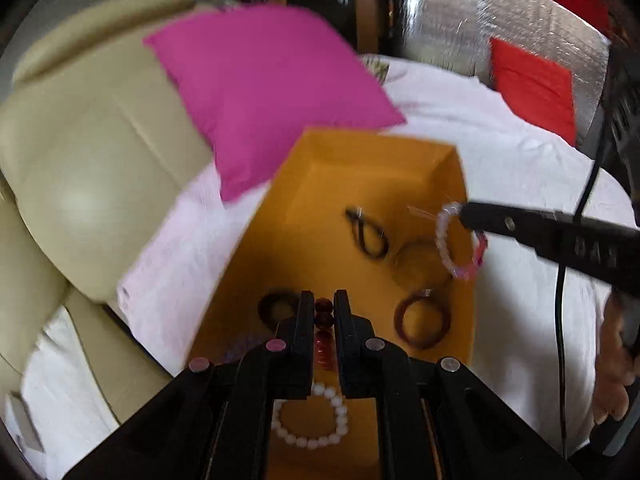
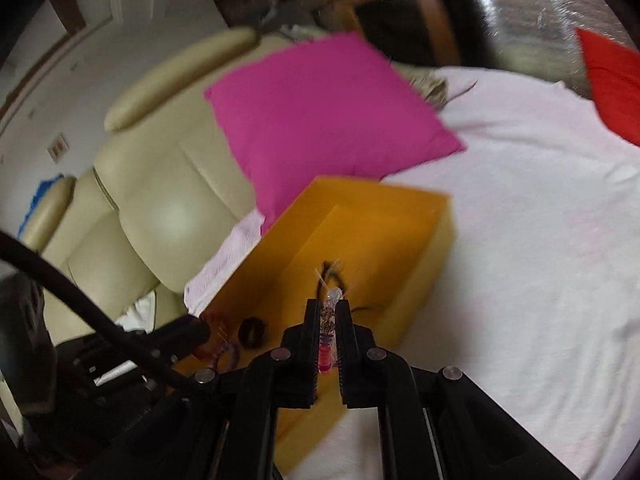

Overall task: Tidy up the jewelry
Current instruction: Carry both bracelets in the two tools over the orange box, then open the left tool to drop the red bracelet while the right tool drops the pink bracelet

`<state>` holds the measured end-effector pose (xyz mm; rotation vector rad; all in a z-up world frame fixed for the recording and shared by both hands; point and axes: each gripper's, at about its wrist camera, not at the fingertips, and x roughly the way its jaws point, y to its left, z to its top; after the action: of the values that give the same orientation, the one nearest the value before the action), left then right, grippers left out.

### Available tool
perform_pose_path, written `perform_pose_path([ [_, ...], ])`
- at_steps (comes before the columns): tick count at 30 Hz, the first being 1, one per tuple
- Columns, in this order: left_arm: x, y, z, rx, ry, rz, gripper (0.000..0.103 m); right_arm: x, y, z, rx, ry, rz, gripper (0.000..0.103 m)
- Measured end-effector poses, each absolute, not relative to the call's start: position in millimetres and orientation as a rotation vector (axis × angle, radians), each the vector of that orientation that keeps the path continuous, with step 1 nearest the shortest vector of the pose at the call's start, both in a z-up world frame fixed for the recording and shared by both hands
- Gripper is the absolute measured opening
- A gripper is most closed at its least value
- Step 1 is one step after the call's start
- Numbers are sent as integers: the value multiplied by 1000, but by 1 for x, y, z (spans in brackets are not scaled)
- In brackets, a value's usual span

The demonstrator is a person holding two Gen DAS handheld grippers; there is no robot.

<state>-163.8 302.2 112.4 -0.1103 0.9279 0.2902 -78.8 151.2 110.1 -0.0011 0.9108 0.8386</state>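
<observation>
Left wrist | left hand-held gripper [image 1: 324,304] clamps dark red bead bracelet [image 1: 323,334] | right hand-held gripper [image 2: 329,308] pinches pink-white bracelet [image 1: 460,240] | light, floppy, slippery; grip on beads

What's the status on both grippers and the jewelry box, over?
Left gripper shut on red bead bracelet. Right gripper shut on pink-white bracelet. Both over orange box. Nothing blocking.

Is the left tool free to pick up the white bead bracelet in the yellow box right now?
Probably not yet. The left tool is shut on a dark red bead bracelet; the white bead bracelet lies unobstructed in the yellow box beneath it.
</observation>
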Motion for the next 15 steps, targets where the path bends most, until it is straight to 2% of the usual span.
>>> perform_pose_path([
  [2,-167,309,105,-151,954,288,11,-77,164,104,2,947,834,10],
  [3,-169,310,107,-154,952,290,19,-75,167,103,7,969,826,10],
  [4,-175,312,113,-153,940,300,30,-73,168,105,24,993,814,14],
  [5,-176,311,121,-150,917,315,52,-69,164,107,42,1002,813,20],
  [6,-186,309,129,-143,885,328,65,-69,163,112,56,1001,821,24],
  [7,-195,308,142,-128,843,345,67,-74,162,119,57,988,826,28],
  [10,-220,303,176,-71,754,382,69,-98,163,149,-27,927,813,28],
  [12,-240,300,202,-35,696,419,79,-128,164,171,-111,913,814,28],
  [15,-275,296,235,-16,609,450,82,-177,161,202,-194,835,780,28],
])
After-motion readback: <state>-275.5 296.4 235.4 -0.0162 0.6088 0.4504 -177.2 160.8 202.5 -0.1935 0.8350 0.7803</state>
